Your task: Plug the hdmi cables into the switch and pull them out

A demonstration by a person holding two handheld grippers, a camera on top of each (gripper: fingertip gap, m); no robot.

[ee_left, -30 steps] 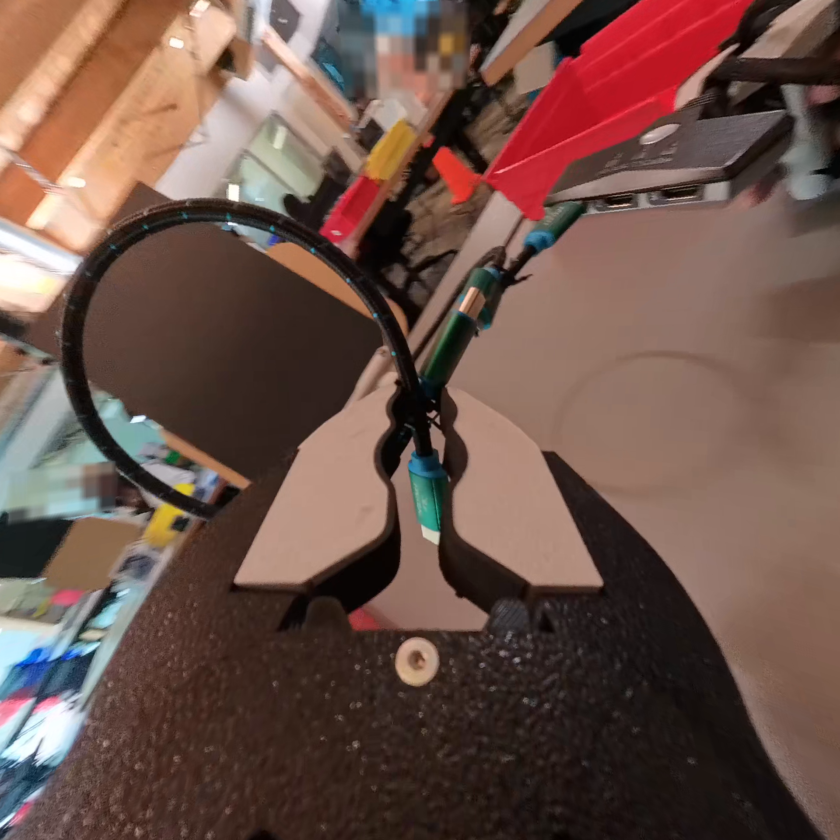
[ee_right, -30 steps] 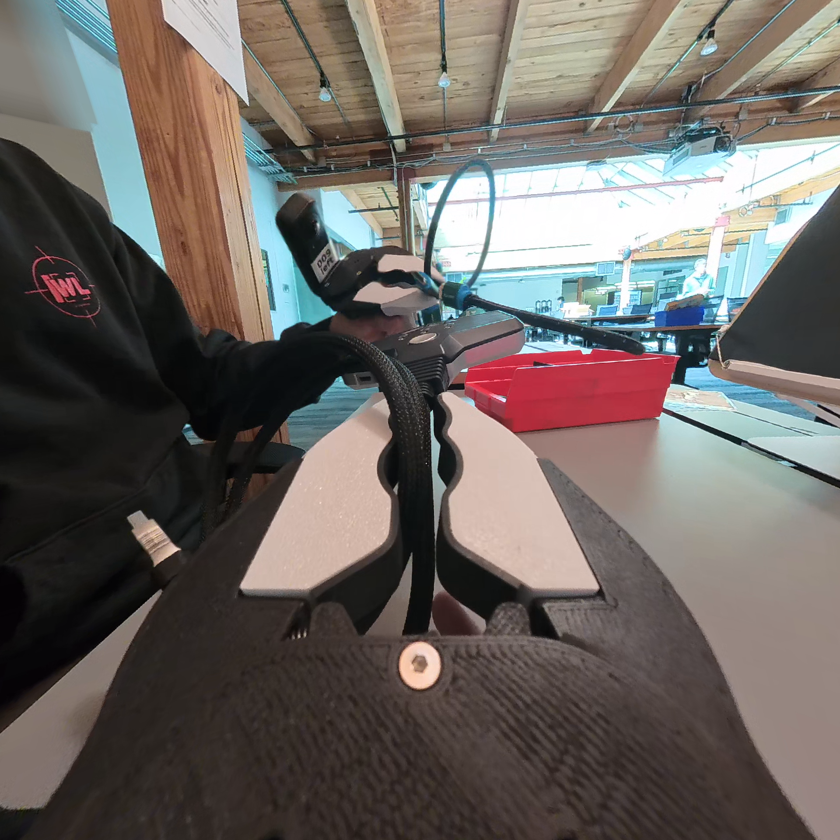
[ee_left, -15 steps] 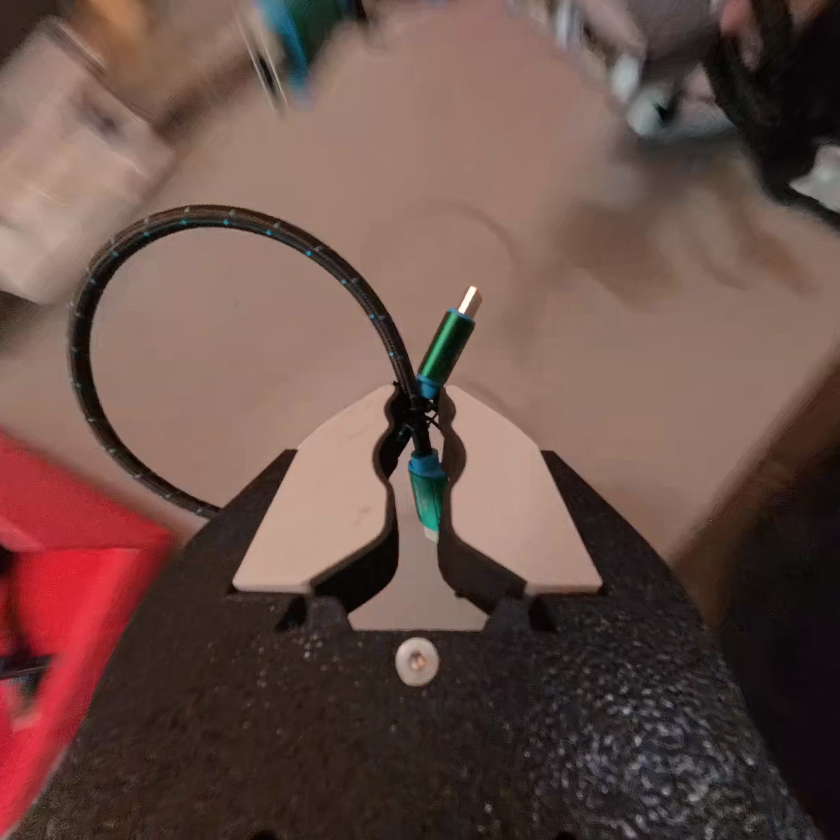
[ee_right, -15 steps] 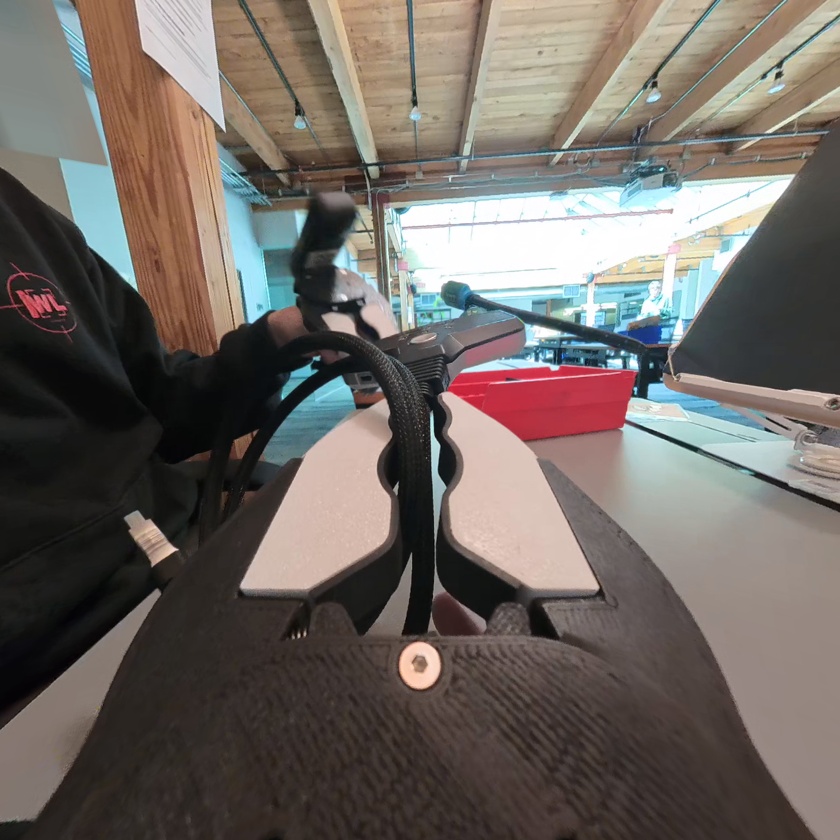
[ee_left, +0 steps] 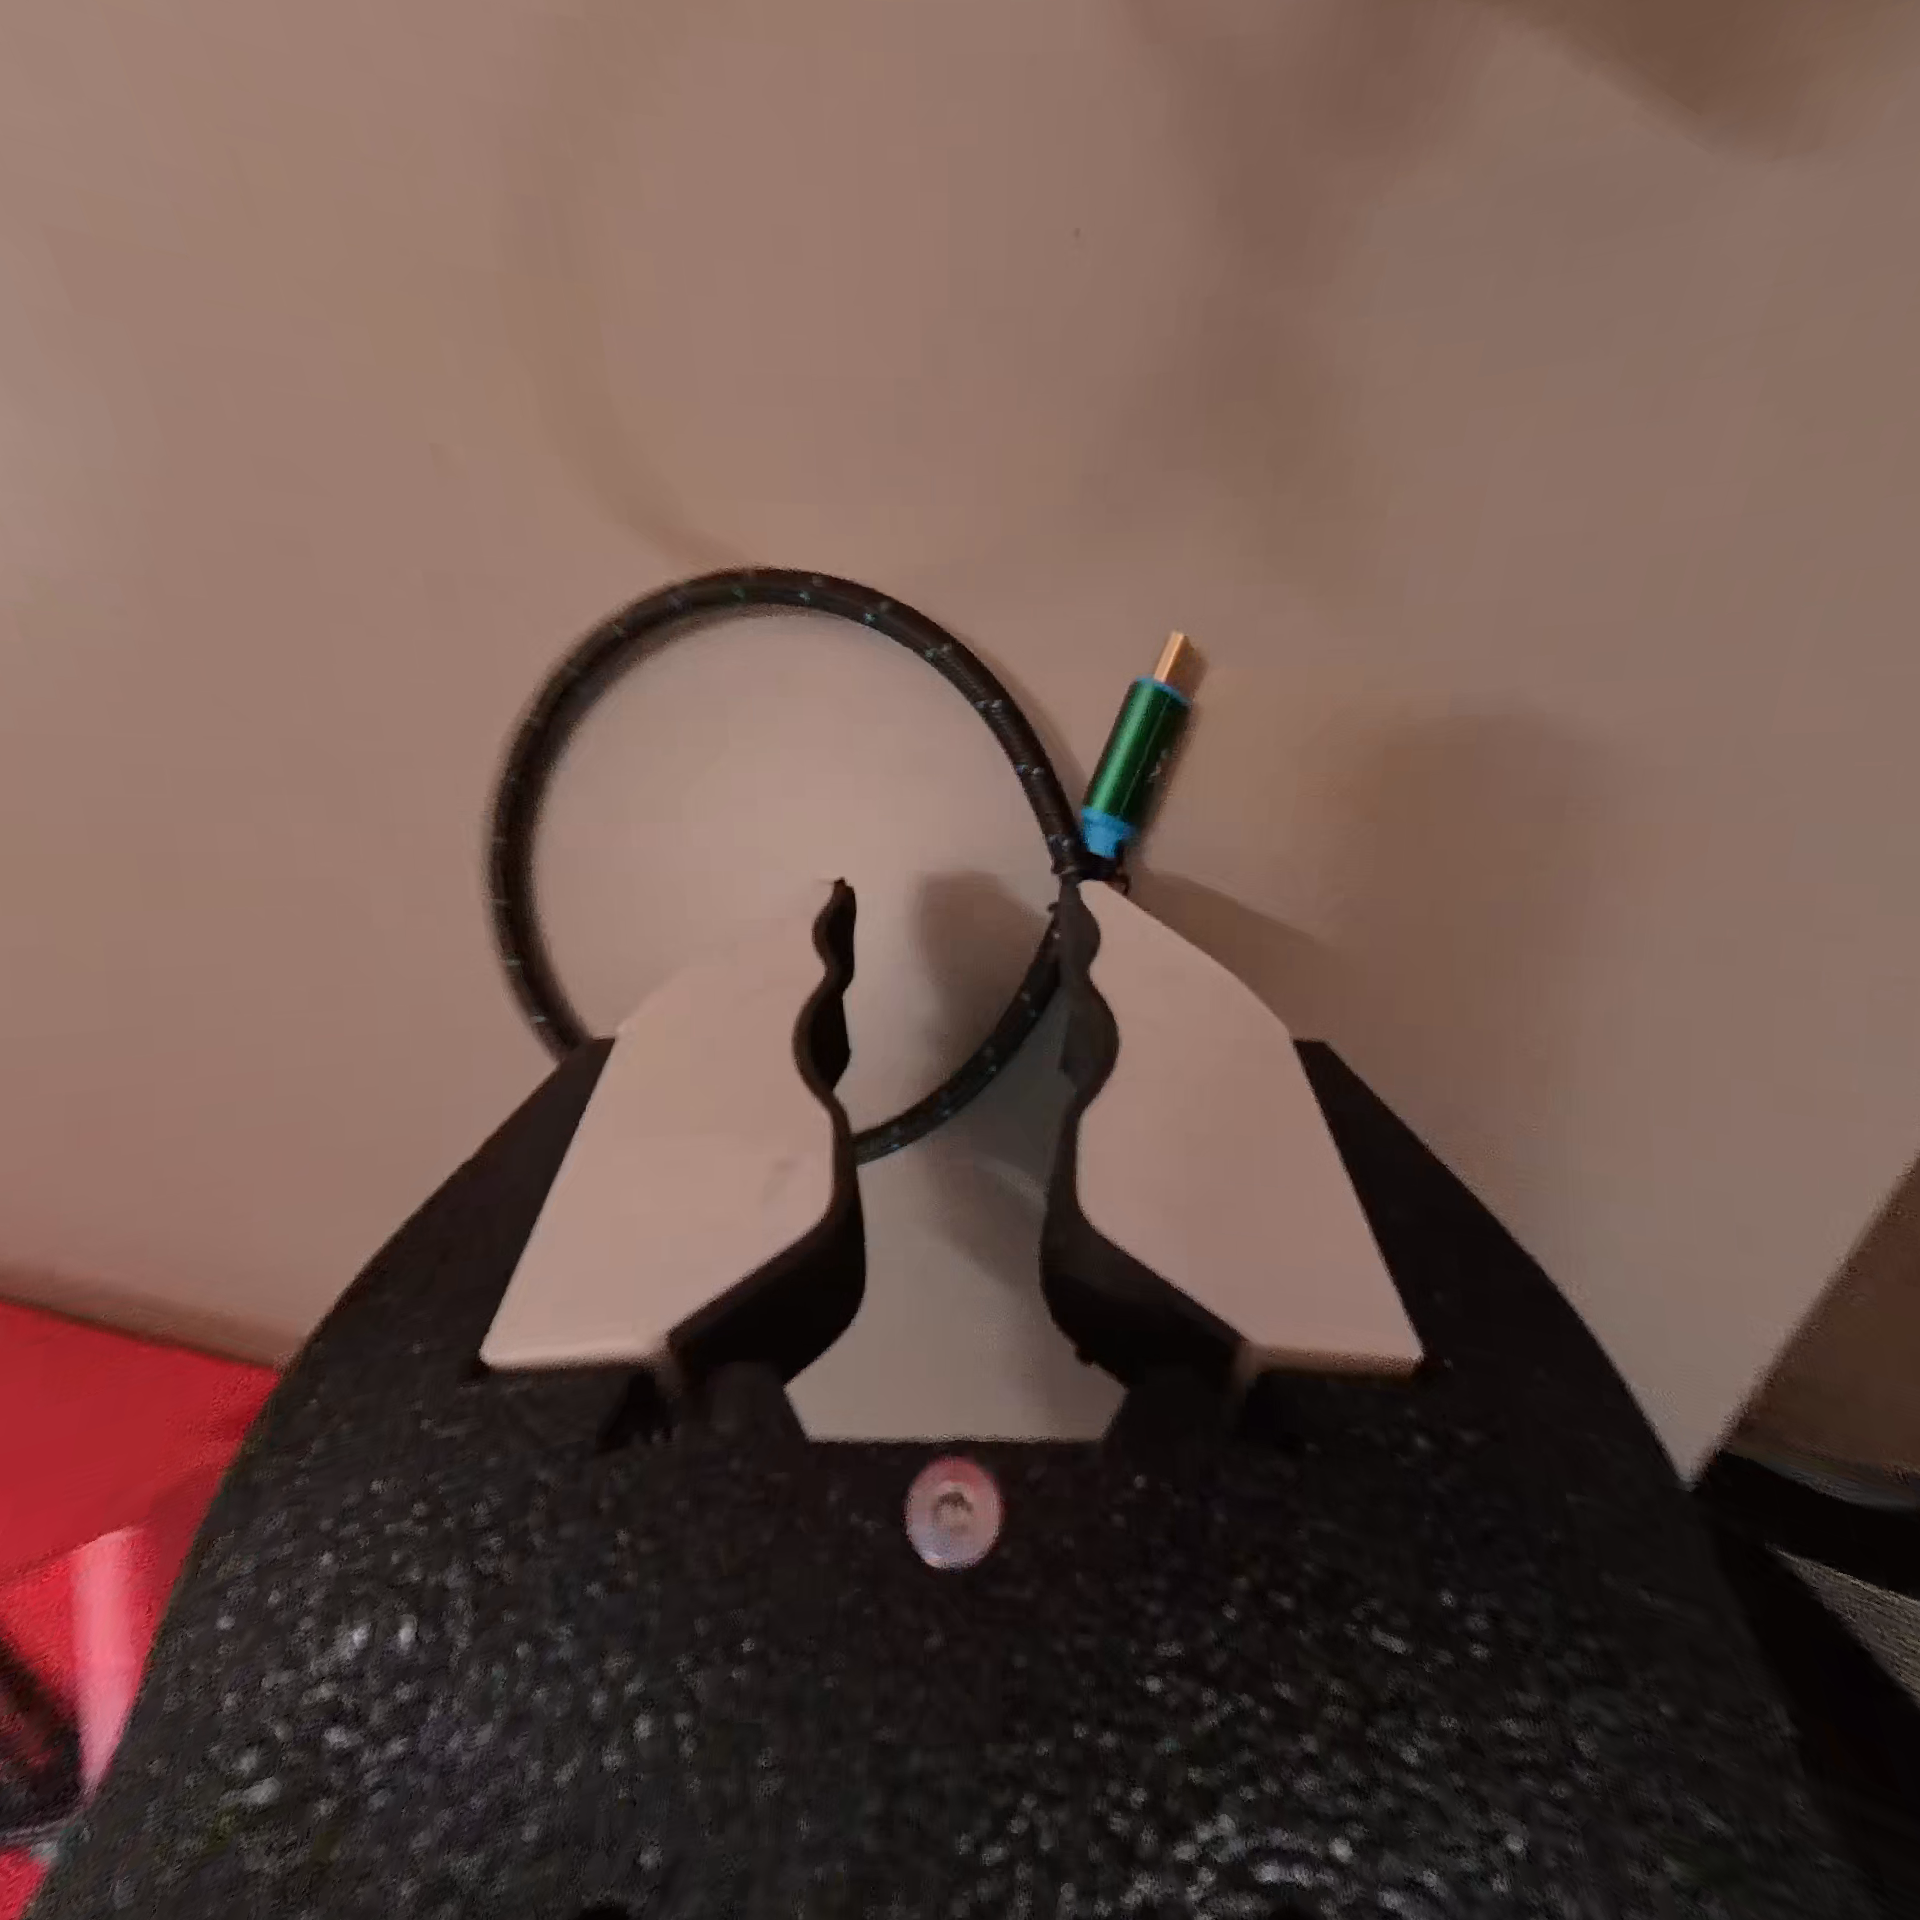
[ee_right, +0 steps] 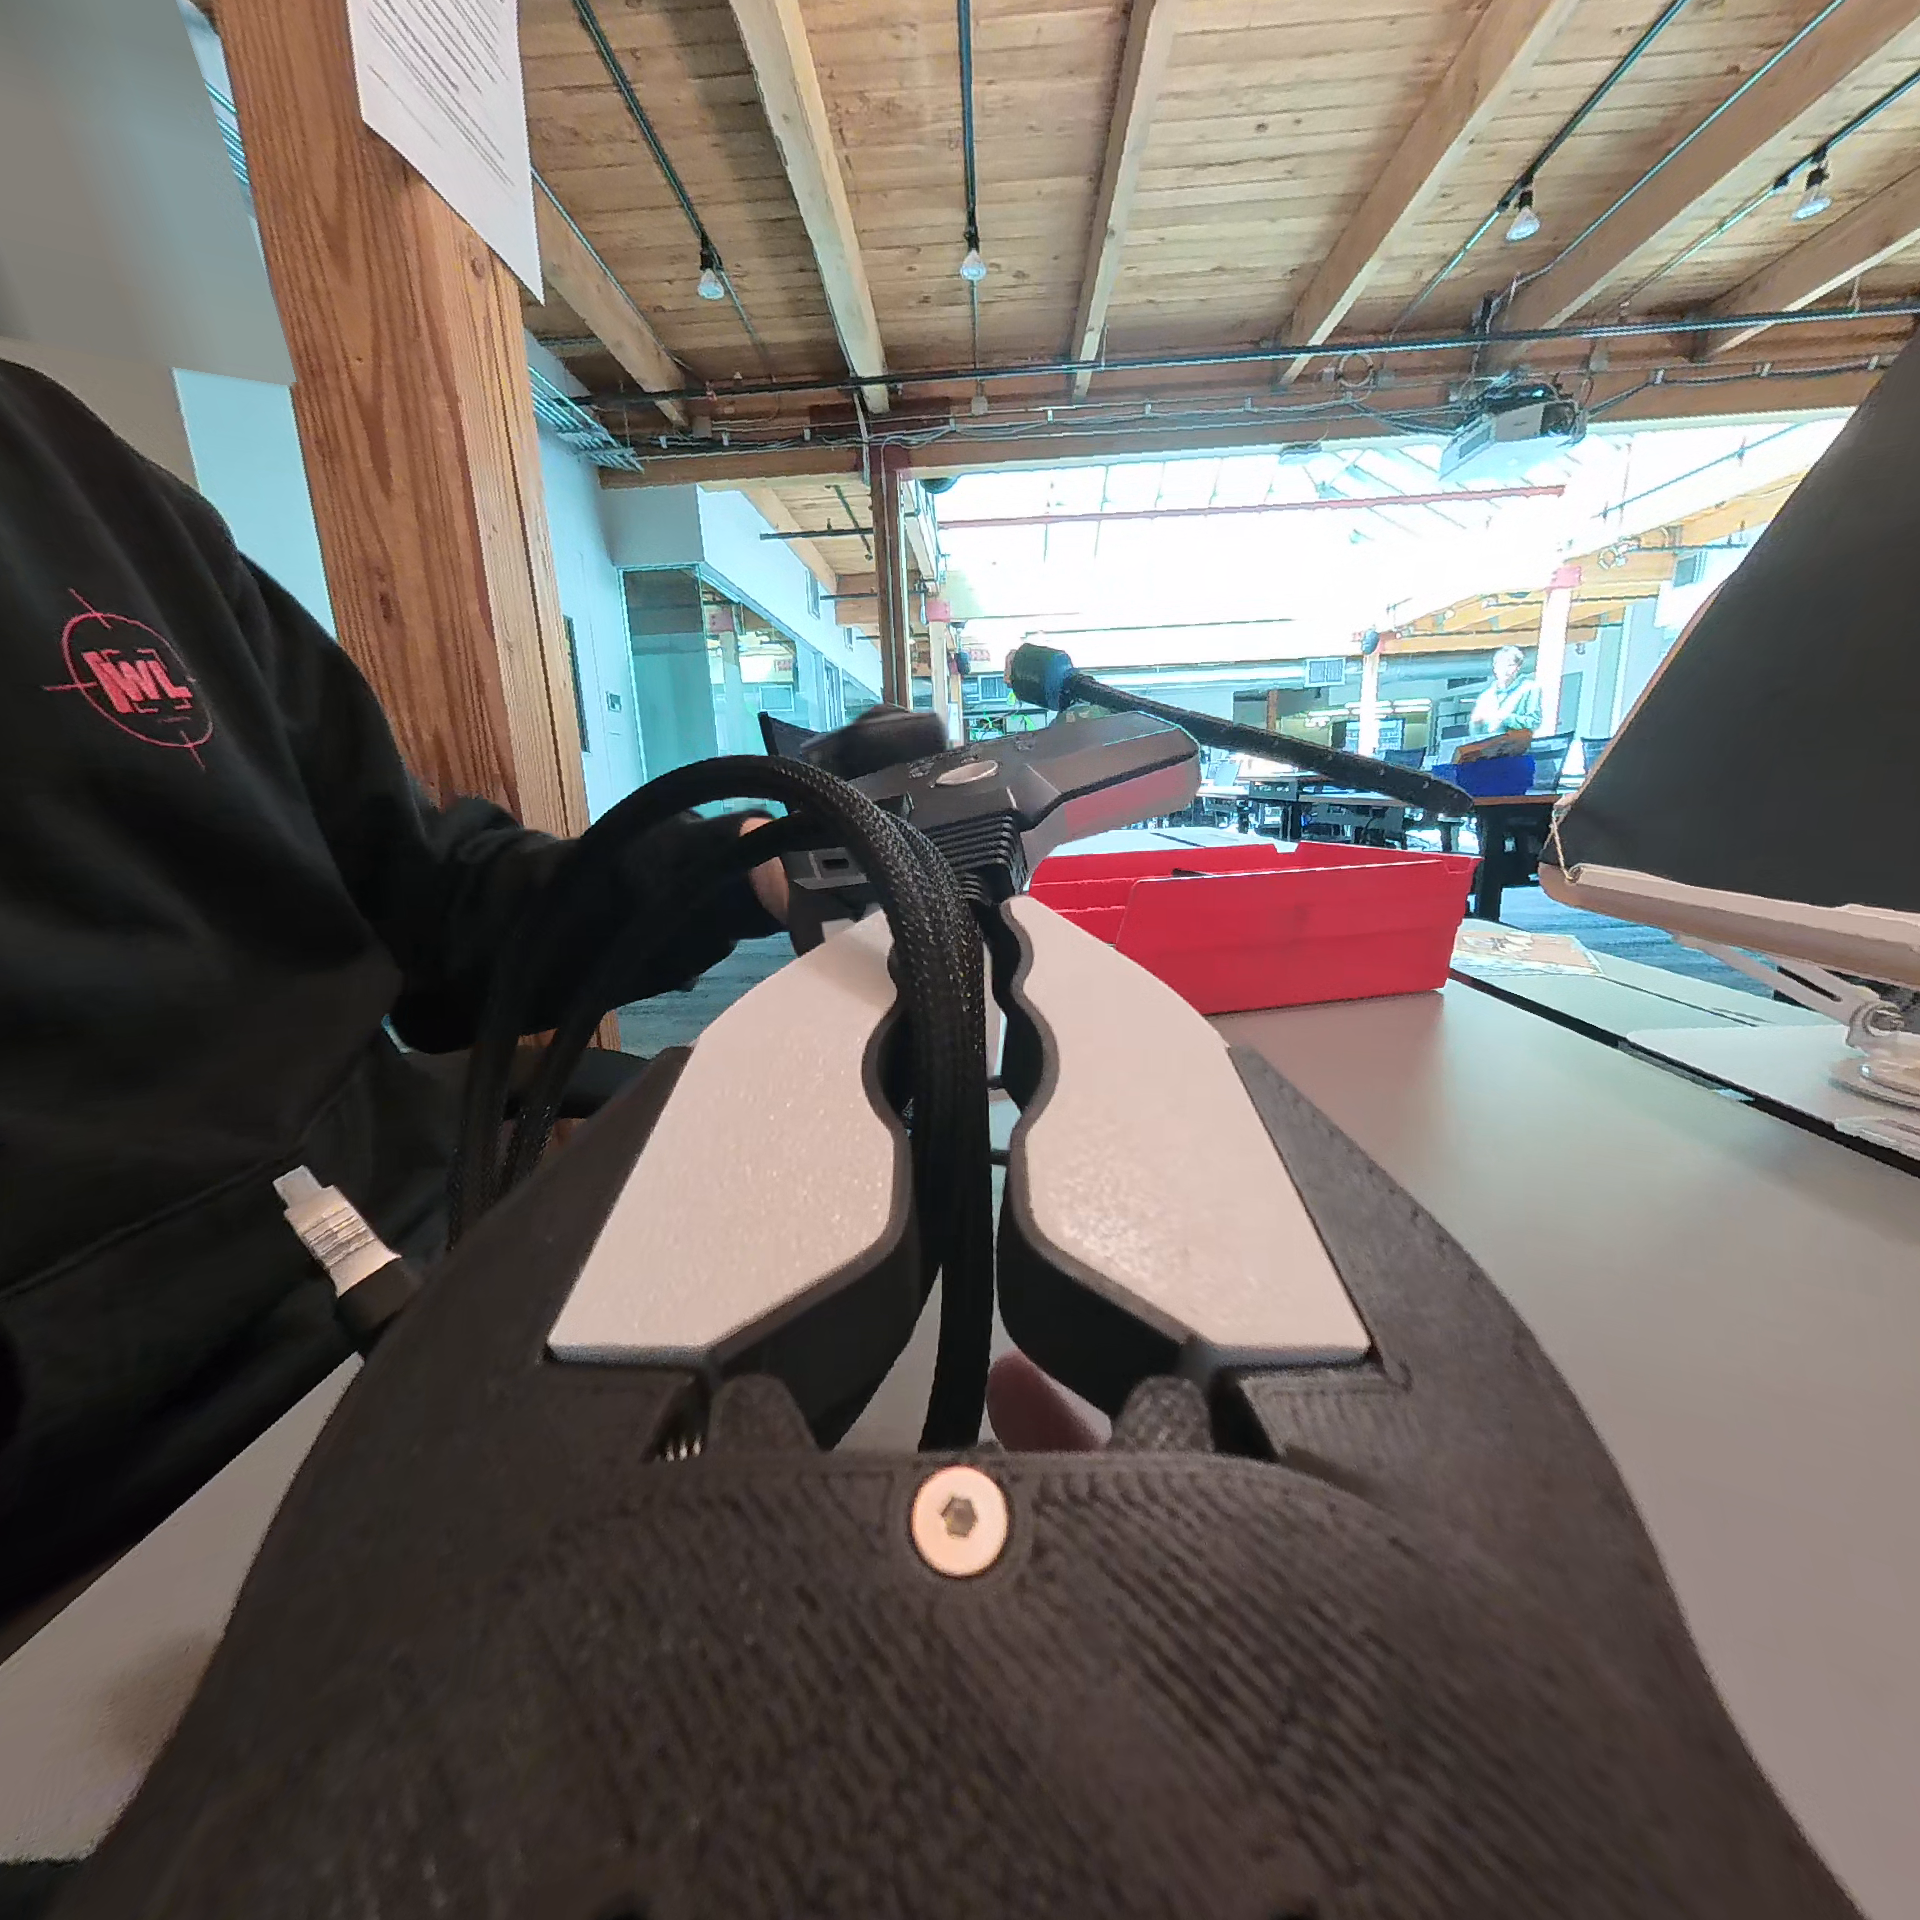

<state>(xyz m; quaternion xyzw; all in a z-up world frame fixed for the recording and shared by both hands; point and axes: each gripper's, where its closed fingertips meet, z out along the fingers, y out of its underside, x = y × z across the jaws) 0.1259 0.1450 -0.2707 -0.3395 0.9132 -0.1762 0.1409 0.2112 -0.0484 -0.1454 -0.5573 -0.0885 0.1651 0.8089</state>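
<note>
In the left wrist view my left gripper point(ee_left: 954, 899) is open and points down at the table. A short looped black braided HDMI cable point(ee_left: 727, 597) with a green plug point(ee_left: 1138, 748) lies on the table. It runs between the fingers and touches the right fingertip point(ee_left: 1081, 935). In the right wrist view my right gripper point(ee_right: 961, 920) is shut on a thick black braided cable point(ee_right: 945, 997) that leads to the dark switch point(ee_right: 1049, 769), held above the table. Another cable with a blue collar point(ee_right: 1044, 673) sticks out of the switch toward the right.
A red bin point(ee_right: 1278, 914) stands behind the switch and shows at the lower left of the left wrist view point(ee_left: 104, 1455). A person's black sleeve point(ee_right: 312, 883) fills the left. A dark slanted panel on a white stand point(ee_right: 1766, 727) is at the right. The table edge point(ee_left: 1766, 1299) is close on the right.
My left gripper swung away from the switch down to the table, opened and let go of the looped green-plug cable. My right gripper still holds the black cable.
</note>
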